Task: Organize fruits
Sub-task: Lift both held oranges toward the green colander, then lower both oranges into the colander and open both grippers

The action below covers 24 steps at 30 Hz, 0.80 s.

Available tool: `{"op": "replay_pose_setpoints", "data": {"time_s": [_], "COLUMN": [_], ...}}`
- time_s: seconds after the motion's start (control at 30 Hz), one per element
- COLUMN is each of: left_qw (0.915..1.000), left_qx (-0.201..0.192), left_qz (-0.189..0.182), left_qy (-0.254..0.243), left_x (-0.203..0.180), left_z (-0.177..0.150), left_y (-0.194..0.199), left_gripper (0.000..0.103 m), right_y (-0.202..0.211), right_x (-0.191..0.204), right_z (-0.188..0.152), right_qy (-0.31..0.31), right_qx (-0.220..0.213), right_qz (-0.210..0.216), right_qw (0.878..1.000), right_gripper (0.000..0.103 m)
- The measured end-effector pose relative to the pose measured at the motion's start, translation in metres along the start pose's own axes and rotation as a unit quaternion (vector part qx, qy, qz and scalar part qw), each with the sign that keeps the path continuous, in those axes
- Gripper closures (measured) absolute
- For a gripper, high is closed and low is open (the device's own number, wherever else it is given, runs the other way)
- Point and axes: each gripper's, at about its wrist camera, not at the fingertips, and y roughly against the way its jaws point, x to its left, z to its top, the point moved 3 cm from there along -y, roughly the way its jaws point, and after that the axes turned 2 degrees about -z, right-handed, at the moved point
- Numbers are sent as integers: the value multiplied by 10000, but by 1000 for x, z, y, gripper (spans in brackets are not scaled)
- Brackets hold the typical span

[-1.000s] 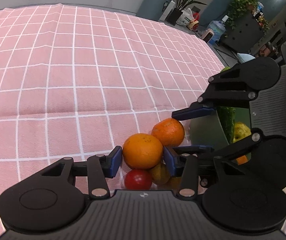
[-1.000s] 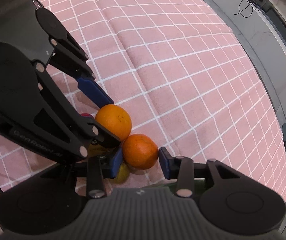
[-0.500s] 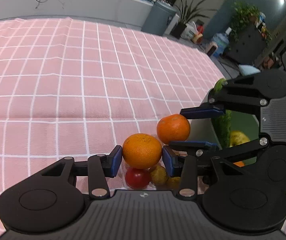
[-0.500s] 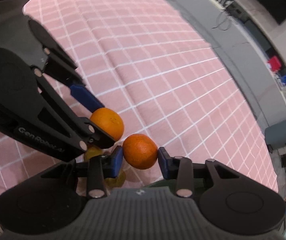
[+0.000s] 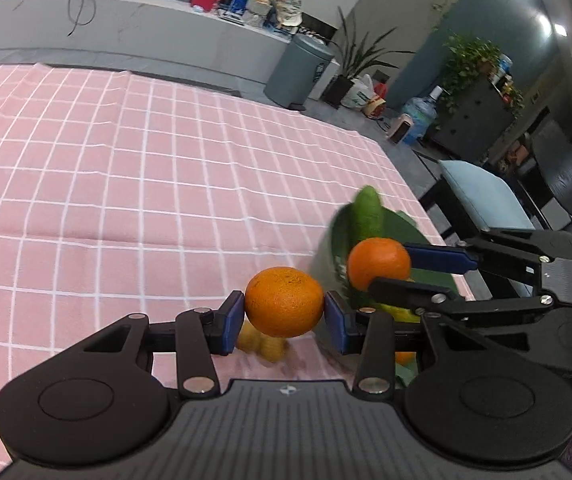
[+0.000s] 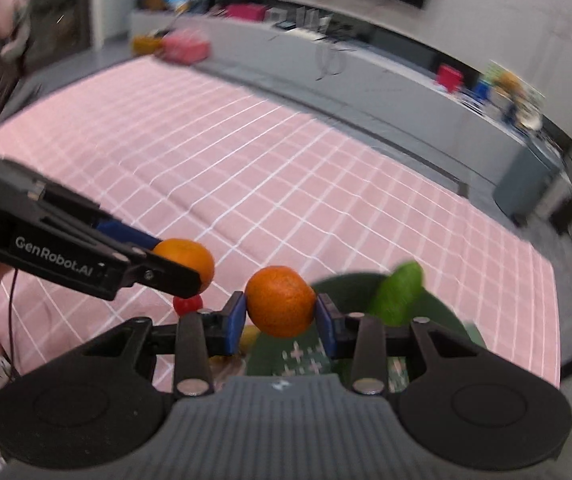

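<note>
Orange point(image 5: 284, 301) clamped betw. left gripper point(image 5: 284, 316) fingers, off cloth.

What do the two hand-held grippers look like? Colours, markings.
Both match: the left hand-held gripper and right hand-held gripper have black linkage arms with silver pivot pins, blue finger pads, round side discs and a ribbed grey body. White "GenRobot.AI" lettering marks the left.

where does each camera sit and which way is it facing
Left wrist: on the left claw, facing along its fingers over the pink checked tablecloth; grips a round orange; right claw alongside.
Right wrist: on the right claw, gripping another orange above a green bowl.
Shared: both oranges, tablecloth, bowl.
</note>
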Motion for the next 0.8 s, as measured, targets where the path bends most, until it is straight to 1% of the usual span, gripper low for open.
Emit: {"op": "replay_pose_setpoints", "data": {"time_s": [0.13,0.3,0.43,0.53,0.6,0.8], "left_qw": [9999,9991,9966,9939,9910,9775], "left_qx": [-21,1,84,177,331,810], "left_qz": [-96,-174,-32,100,245,705], "left_qy": [-111,-398,-814,-1082,-1275,-1816], "left_x": [-19,-44,-68,-81,-88,-97], "left_z": [1,0,2,5,4,-2], "left_y": [0,-7,-21,-34,-44,-75], "left_gripper": [54,54,54,54,54,54], "right_y": [24,40,38,33,27,5], "right_x": [-17,-39,-51,-55,-58,-74], "right_z": [-20,-47,-68,-72,-69,-62], "right_qy": [-612,-1292,-1704,-1688,-1594,-1217], "right_qx": [-164,-188,-55,-11,1,106], "right_qz": [-215,-476,-530,-534,-545,-637], "right_qw": [9978,9903,9839,9842,9857,9905], "right_gripper": [69,69,69,69,69,69]}}
